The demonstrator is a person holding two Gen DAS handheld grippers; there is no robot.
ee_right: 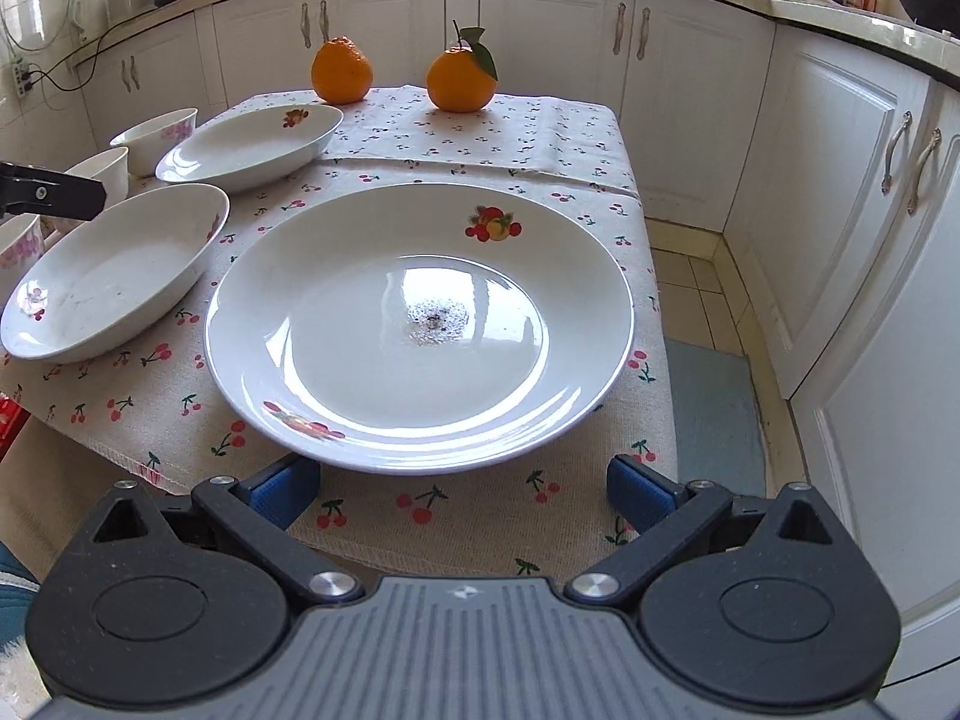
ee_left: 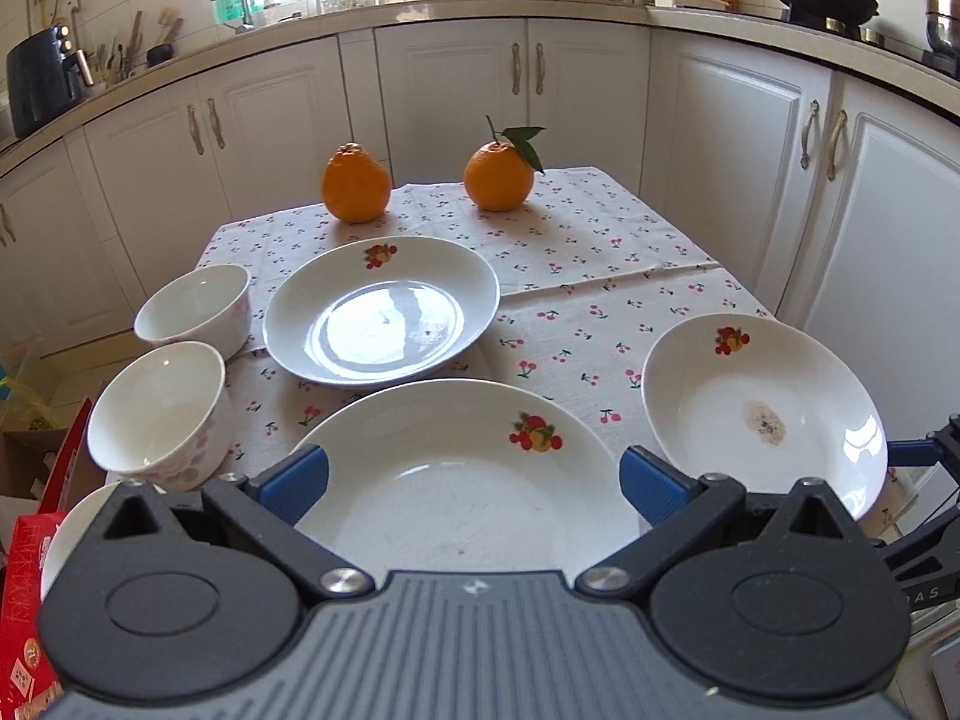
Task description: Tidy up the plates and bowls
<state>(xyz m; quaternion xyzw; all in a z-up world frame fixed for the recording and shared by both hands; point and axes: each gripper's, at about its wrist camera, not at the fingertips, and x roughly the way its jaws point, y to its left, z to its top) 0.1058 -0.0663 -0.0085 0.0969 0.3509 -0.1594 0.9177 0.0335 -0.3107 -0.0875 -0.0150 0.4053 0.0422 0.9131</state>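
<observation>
Left tongs (ee_left: 474, 489) spread wide, low over the near plate (ee_left: 468, 480) — its rim between the blue fingers; right tongs (ee_right: 462, 489) equally wide, just short of the stained plate (ee_right: 420, 324) on the surface (ee_right: 480, 120)

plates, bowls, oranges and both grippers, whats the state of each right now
left gripper: open, holding nothing
right gripper: open, holding nothing
stained white plate with fruit print: upright, dark residue in its centre
near-left white plate: upright, unstacked
far white plate: upright, glossy
two white bowls with pink print: upright, side by side
two oranges: whole, unpeeled
</observation>
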